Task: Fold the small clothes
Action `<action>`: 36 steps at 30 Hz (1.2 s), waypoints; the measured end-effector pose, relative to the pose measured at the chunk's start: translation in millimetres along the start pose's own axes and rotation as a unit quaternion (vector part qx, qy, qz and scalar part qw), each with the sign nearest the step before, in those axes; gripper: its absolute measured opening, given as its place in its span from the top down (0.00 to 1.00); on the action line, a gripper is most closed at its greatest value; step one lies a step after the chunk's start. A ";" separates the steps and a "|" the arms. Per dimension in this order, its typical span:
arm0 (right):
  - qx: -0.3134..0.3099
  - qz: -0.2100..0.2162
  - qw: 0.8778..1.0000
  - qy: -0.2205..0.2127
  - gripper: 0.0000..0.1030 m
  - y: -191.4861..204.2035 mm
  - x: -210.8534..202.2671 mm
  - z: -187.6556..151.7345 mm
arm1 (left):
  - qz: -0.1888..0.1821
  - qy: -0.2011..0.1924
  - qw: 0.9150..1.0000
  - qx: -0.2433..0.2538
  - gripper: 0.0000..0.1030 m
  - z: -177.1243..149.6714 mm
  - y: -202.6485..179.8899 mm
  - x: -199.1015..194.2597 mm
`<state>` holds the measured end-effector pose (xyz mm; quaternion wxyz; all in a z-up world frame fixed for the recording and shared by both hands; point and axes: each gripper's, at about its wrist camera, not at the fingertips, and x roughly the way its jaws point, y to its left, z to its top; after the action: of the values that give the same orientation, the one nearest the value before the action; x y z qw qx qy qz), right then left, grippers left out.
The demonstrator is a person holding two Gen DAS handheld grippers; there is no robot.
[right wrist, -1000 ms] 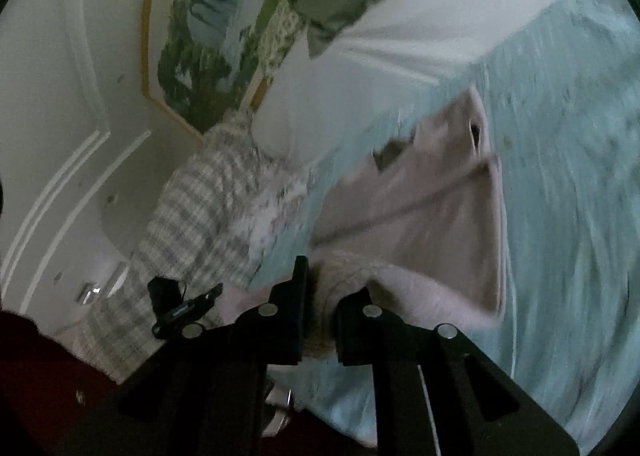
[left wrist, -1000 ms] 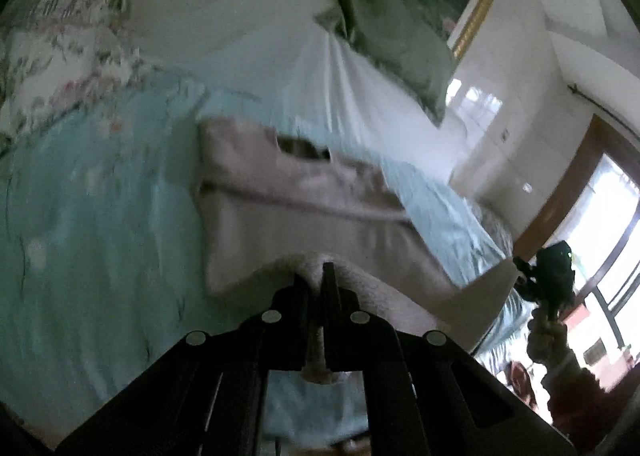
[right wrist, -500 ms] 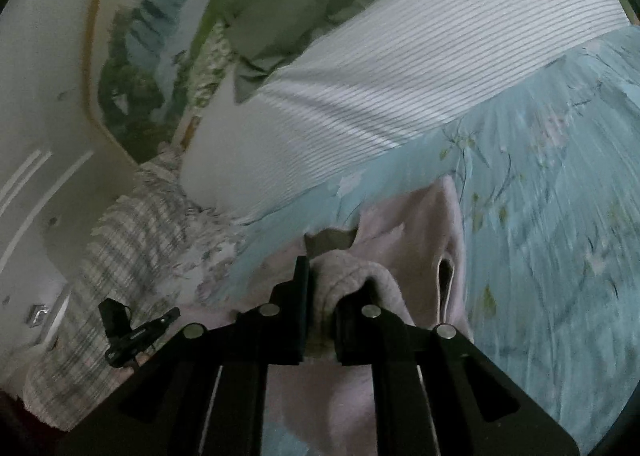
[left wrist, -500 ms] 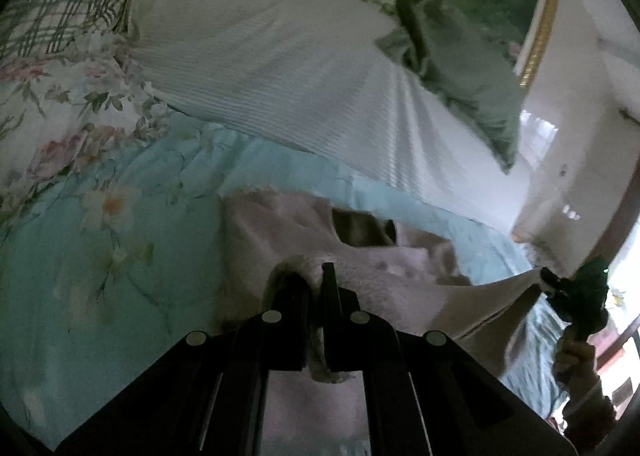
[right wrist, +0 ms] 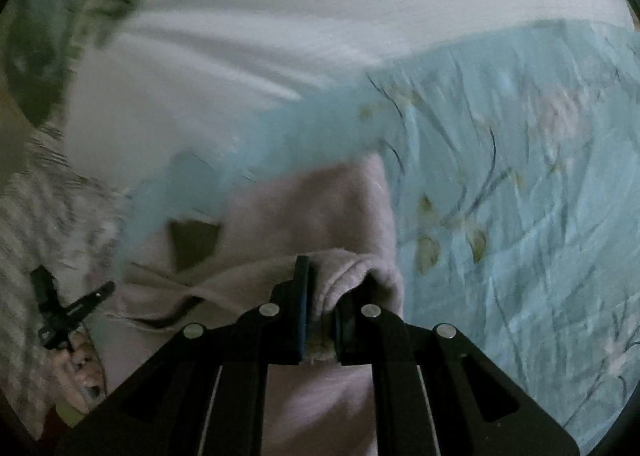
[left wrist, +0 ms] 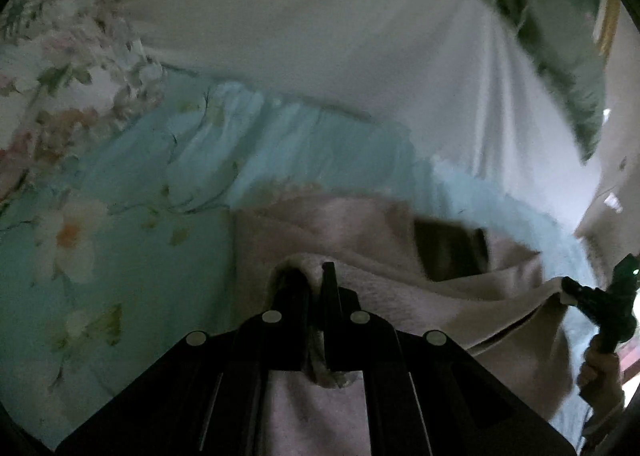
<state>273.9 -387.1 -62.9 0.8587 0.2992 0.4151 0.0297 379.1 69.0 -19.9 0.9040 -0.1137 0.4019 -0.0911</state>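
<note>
A pale pink garment lies on the light blue floral bedspread; a dark patch shows at its neck. My left gripper is shut on one lower corner of the pink garment, doubled over toward the far end. My right gripper is shut on the other corner of the pink garment, also doubled over. Each gripper shows in the other's view, the right one in the left wrist view and the left one in the right wrist view.
A white striped pillow lies beyond the garment, with a green pillow on it. A floral pillow lies at the left. The bedspread stretches to the right.
Both grippers have carried the garment's near edge forward toward its far end and lower to the bed. The pillows have grown larger in both views.
</note>
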 end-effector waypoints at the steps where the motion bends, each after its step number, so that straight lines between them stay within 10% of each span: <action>1: 0.008 -0.009 1.000 0.010 0.88 -3.5 7.4 -0.5 | 0.012 0.011 1.000 0.004 0.96 -1.3 -0.1 12.1; 5: 0.038 0.012 0.999 0.009 0.87 -13.2 2.2 -0.2 | 0.033 0.042 0.999 0.001 0.94 -10.2 5.7 40.8; 9: 0.035 0.024 0.998 -0.041 0.58 -9.2 -41.9 -3.3 | 0.014 0.033 0.999 -0.013 0.81 -19.1 10.2 18.5; 12: 0.020 0.041 0.997 -0.059 0.55 4.4 -65.6 -12.5 | 0.006 0.021 1.000 0.007 0.68 -35.1 -4.2 -11.6; 17: -0.082 0.087 0.992 0.050 0.55 55.4 -37.1 -49.1 | -0.061 0.050 0.995 0.060 0.68 -69.0 -57.5 -23.6; 21: -0.167 -0.001 0.978 0.127 0.57 74.5 21.1 -65.9 | -0.049 0.111 0.987 0.107 0.68 -81.0 -91.3 14.0; 30: -0.090 -0.086 0.992 0.016 0.59 46.3 35.8 17.7 | 0.078 0.066 0.992 0.075 0.70 8.9 -61.2 69.8; 36: -0.030 -0.039 0.998 -0.027 0.57 34.0 -1.5 0.7 | 0.071 0.036 0.997 0.001 0.63 20.1 -20.9 48.8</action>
<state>280.1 -360.0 -43.2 0.8787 0.2573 0.4020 0.0003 424.9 39.2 -35.5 0.8934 -0.0808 0.4408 -0.0308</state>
